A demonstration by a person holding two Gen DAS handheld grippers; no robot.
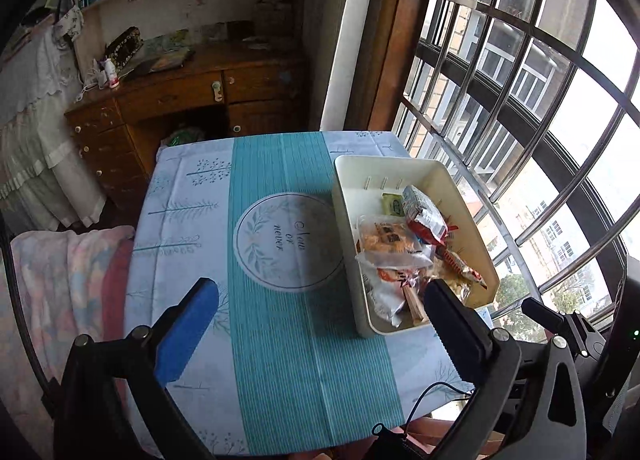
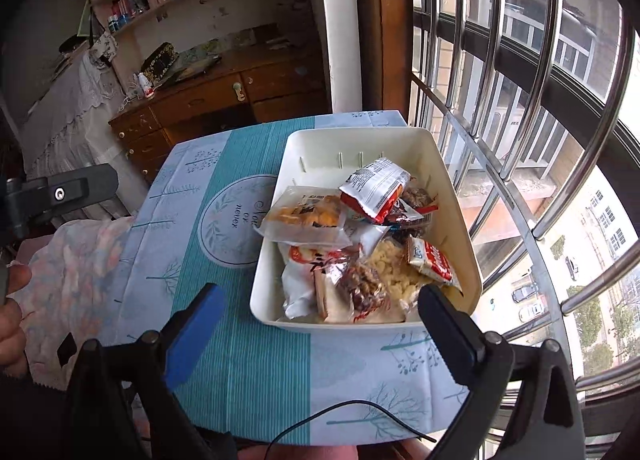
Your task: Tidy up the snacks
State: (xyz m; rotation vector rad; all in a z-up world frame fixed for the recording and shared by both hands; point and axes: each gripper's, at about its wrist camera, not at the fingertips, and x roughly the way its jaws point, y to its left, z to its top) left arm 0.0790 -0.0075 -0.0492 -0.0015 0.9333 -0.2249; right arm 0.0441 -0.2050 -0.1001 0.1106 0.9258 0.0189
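Observation:
A cream plastic bin (image 1: 343, 215) stands on the right half of the table, on a blue and teal tablecloth (image 1: 276, 340). Several snack packets are piled in it. On top lie a red and white packet (image 1: 424, 215) and a clear bag of orange crackers (image 1: 386, 240). My left gripper (image 1: 320, 286) hangs open over the cloth, with its right finger in front of the bin's near corner and nothing between its fingers. In the right wrist view the bin (image 2: 340, 326) lies just beyond my right gripper (image 2: 320, 292), which is open and holds nothing. The red and white packet (image 2: 374, 187) tops the pile there too.
A barred window (image 1: 520, 119) runs along the table's right side. A wooden desk (image 1: 192, 91) with shelves stands behind. A pastel blanket (image 1: 60, 272) lies to the left. A thin black cable (image 2: 340, 414) crosses the near table edge. A hand (image 2: 12, 300) shows at the left.

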